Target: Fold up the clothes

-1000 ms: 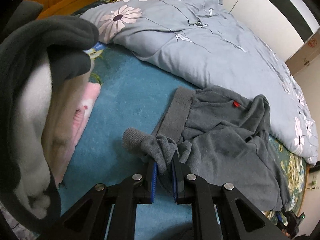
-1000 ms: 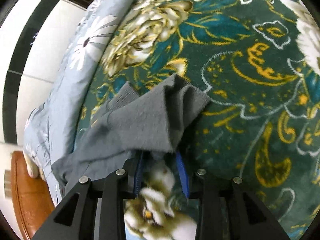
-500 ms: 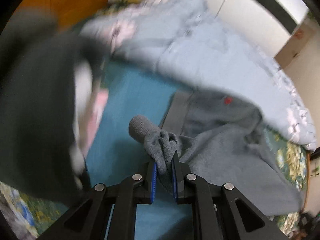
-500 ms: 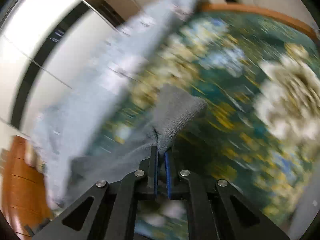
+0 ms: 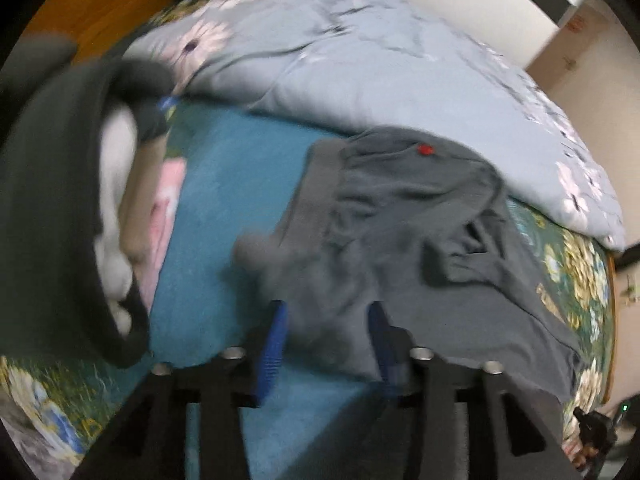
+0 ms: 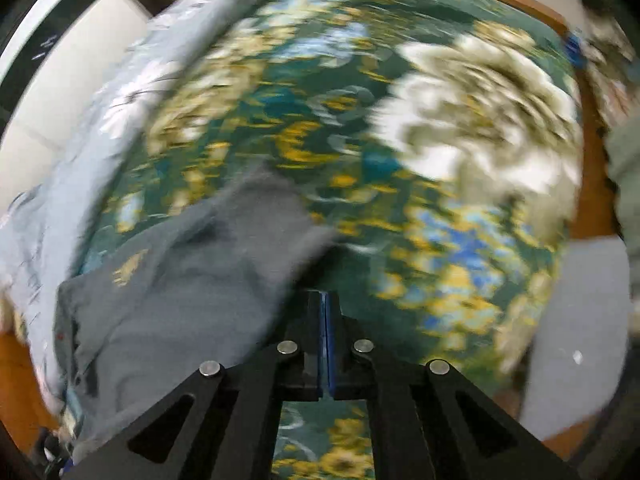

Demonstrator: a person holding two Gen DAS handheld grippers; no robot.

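A grey garment (image 5: 420, 232) with a small red tag lies crumpled on the teal and floral bedspread. My left gripper (image 5: 326, 332) is open, its blue pads apart, with a bunched grey end of the garment lying loose between them. In the right wrist view the same grey garment (image 6: 180, 280) lies to the left of my right gripper (image 6: 326, 308), whose jaws are pressed together with nothing between them. Both views are motion blurred.
A stack of folded clothes (image 5: 80, 208), dark grey, white and pink, sits at the left. A light blue flowered duvet (image 5: 380, 60) lies behind the garment. The wooden bed edge (image 6: 592, 184) and a white wardrobe (image 6: 60, 80) show in the right wrist view.
My left gripper has opened and let go of the bunched grey fabric. My right gripper closed on a garment corner, then the cloth came free; it now stands shut and empty.
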